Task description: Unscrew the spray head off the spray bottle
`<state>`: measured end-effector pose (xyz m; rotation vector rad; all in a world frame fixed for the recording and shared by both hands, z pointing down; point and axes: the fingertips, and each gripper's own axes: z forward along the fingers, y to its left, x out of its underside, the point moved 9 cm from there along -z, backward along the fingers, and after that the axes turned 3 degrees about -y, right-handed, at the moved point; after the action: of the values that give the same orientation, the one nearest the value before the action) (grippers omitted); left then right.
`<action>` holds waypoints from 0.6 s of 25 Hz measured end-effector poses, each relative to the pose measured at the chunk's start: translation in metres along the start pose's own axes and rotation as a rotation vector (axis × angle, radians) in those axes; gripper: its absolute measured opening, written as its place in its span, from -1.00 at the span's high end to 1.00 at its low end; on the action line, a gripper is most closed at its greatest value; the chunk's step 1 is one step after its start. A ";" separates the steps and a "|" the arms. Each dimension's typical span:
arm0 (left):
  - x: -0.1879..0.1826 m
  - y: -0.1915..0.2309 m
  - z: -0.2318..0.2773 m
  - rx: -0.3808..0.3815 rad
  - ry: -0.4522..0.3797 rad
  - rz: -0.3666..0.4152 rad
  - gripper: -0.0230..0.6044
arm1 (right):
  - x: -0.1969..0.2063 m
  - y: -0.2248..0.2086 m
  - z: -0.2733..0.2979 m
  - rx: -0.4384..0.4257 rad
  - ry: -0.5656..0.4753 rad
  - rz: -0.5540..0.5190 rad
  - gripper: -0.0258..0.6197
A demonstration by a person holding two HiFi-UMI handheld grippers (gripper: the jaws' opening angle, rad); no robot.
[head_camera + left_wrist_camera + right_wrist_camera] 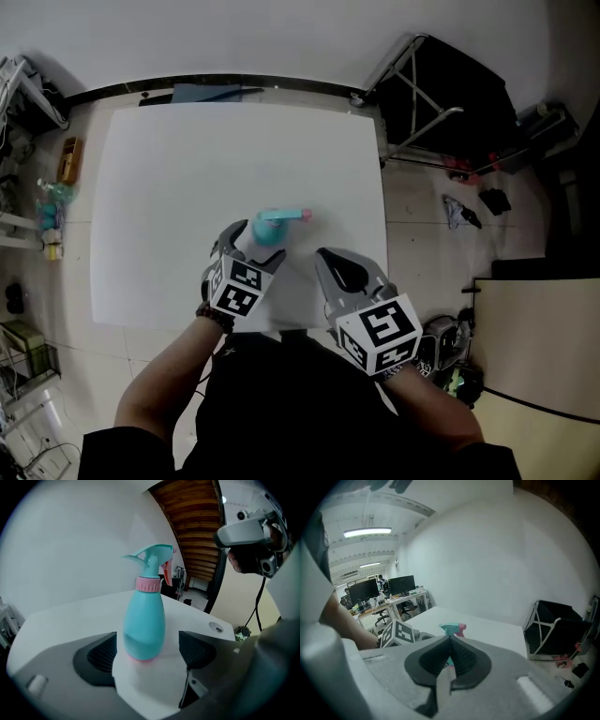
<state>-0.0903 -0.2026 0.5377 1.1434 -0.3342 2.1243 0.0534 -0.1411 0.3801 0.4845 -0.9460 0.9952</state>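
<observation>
Progress near zero: spray bottle [144,620] stands upright on the table [187,169], spray head [152,557] still on; our left gripper [149,652] gapes wide around its base, pads clear; right gripper [450,660] closed, empty; we've yet to grip and unscrew.

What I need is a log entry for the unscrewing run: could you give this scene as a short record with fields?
bottle: turquoise plastic spray bottle, upright on white table
head: turquoise spray head with pink trigger, on the bottle
left claw: open, astride the bottle, not touching it
right claw: shut, empty
</observation>
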 end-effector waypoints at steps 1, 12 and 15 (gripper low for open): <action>0.002 0.000 0.003 0.002 0.002 0.007 -0.46 | 0.000 0.000 0.000 0.002 0.002 0.000 0.94; 0.011 0.012 0.028 0.044 -0.003 0.045 -0.56 | 0.002 -0.004 0.001 0.019 0.030 0.004 0.94; 0.013 0.014 0.033 0.055 -0.002 0.052 -0.56 | 0.003 -0.004 0.002 0.024 0.036 0.005 0.94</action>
<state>-0.0836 -0.2234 0.5684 1.1799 -0.3109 2.1904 0.0572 -0.1429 0.3840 0.4831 -0.9048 1.0181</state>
